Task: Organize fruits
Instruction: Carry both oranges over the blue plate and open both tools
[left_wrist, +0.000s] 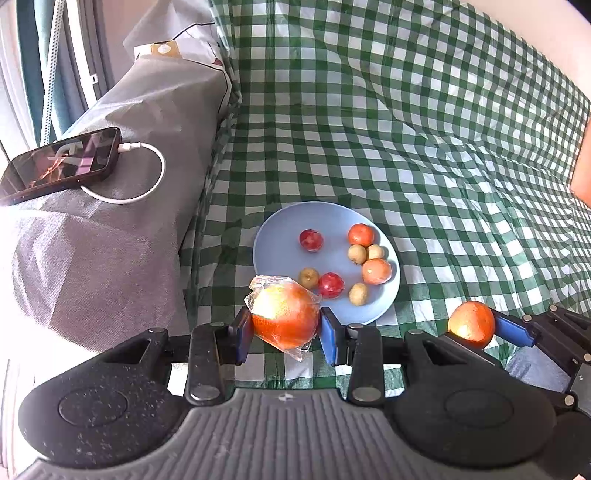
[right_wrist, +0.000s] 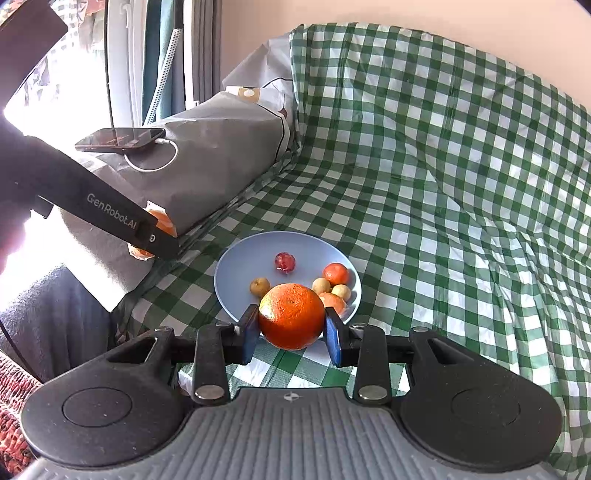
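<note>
Left wrist: wrapped orange (left_wrist: 284, 317) round, axis indiscernible.

The left gripper (left_wrist: 285, 334) and right gripper (right_wrist: 291, 332) match: black speckled arms with silver rivets, blue pads on the fingers (left_wrist: 330, 339), and a ribbed grey base. White "GenRobot.AI" lettering runs along the left one's black side.

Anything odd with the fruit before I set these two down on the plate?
One thing: the orange in the left tongs is in a clear plastic wrap, crumpled and sticking out above and below it. The orange in the right tongs and the fruit on the plate are bare.
</note>
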